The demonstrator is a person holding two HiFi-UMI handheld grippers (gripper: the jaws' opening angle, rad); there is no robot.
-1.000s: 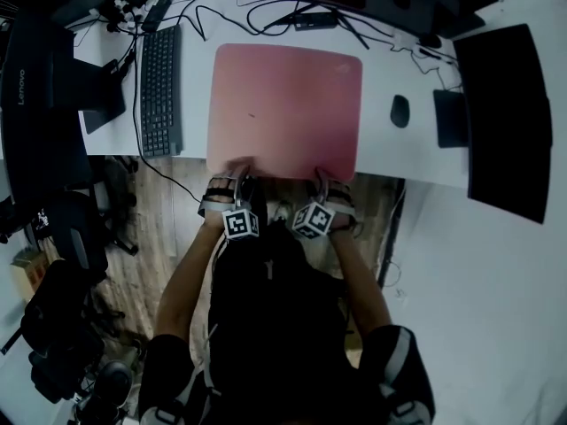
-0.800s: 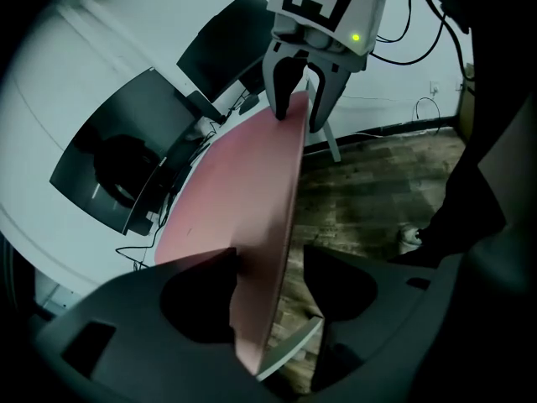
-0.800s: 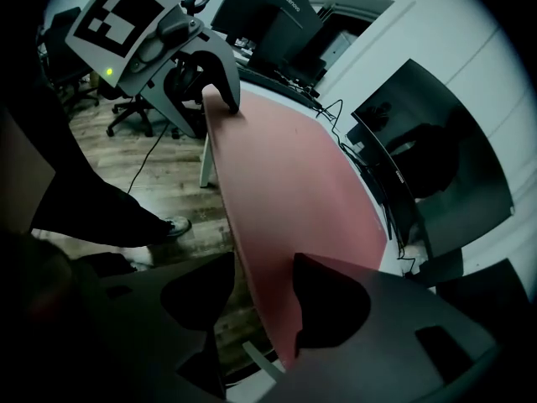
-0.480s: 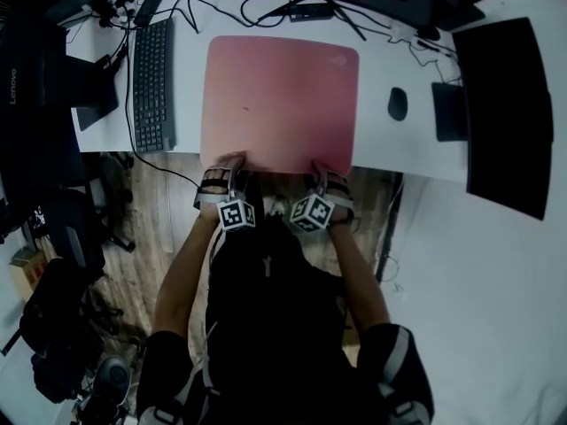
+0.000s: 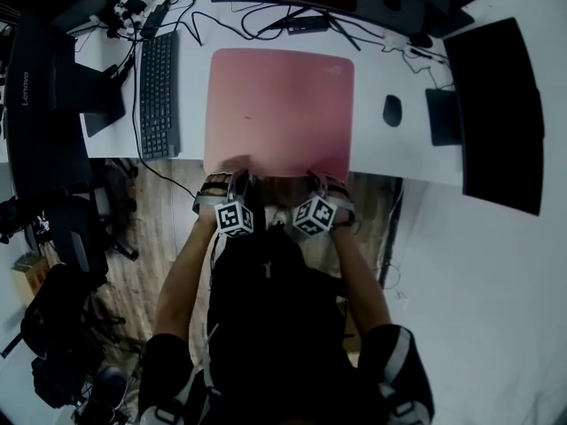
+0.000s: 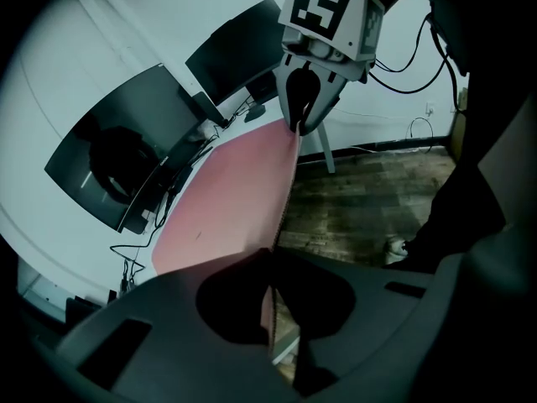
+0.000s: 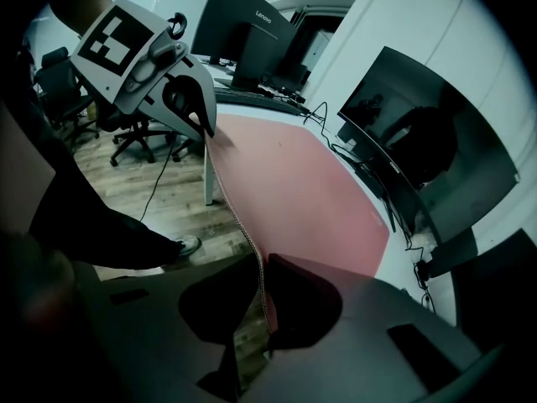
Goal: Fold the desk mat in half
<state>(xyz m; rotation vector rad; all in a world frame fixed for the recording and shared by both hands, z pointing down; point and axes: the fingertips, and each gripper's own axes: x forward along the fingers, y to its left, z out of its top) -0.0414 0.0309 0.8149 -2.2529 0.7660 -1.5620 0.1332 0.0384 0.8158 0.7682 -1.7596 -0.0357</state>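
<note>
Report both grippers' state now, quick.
Left gripper: closing, pinching the near edge of the desk mat.
Right gripper: closing, pinching that same edge further along.

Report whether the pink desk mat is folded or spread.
Spread: the pink rectangular desk mat lies flat in one layer on the white desk, no part doubled over.

The white desk (image 5: 390, 153) bears a pink desk mat (image 5: 279, 104), keyboard (image 5: 159, 91), cables (image 5: 252, 18) and probably a mouse (image 5: 392, 110).

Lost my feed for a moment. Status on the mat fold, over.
Jaws closing on near edge of desk mat: left gripper near left corner, right gripper near right. Mat flat, not yet folded. Nothing on it; keyboard, mouse off to its sides.
</note>
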